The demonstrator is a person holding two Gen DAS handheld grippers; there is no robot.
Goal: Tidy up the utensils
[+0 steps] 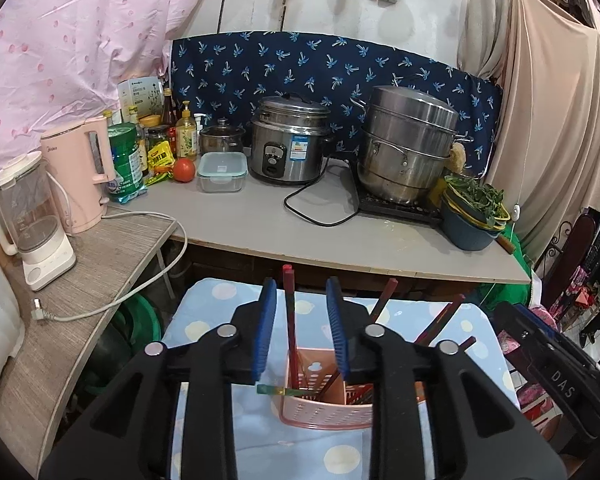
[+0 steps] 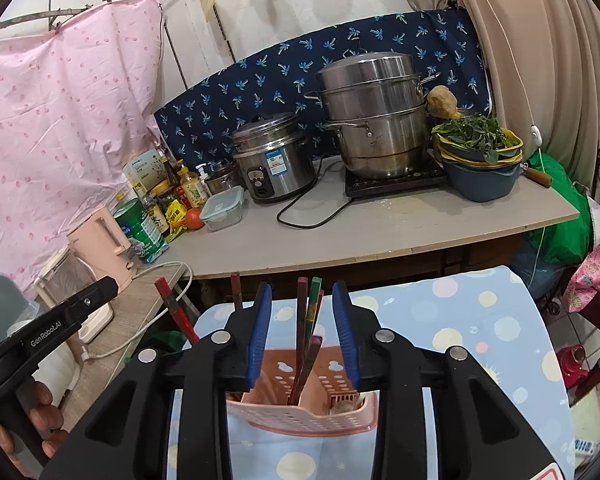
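Observation:
A pink perforated utensil holder (image 1: 324, 404) stands on a table with a blue dotted cloth (image 1: 204, 332). Several dark red chopsticks (image 1: 289, 320) stand upright in it. My left gripper (image 1: 302, 292) is open, its blue-padded jaws either side of one chopstick without touching it. In the right wrist view the holder (image 2: 300, 412) sits just below my right gripper (image 2: 302, 300), which is open around a few chopsticks (image 2: 306, 332), one with a green end. The left gripper's body (image 2: 52, 324) shows at far left, and one chopstick (image 2: 176, 312) leans left.
A grey counter (image 1: 260, 220) behind holds a rice cooker (image 1: 288, 148), a stacked steel steamer (image 1: 408, 144), a bowl of greens (image 1: 474, 216), a lidded container (image 1: 222, 170), bottles and a tomato. A pink kettle (image 1: 80, 172) and blender (image 1: 28, 216) stand on the left shelf.

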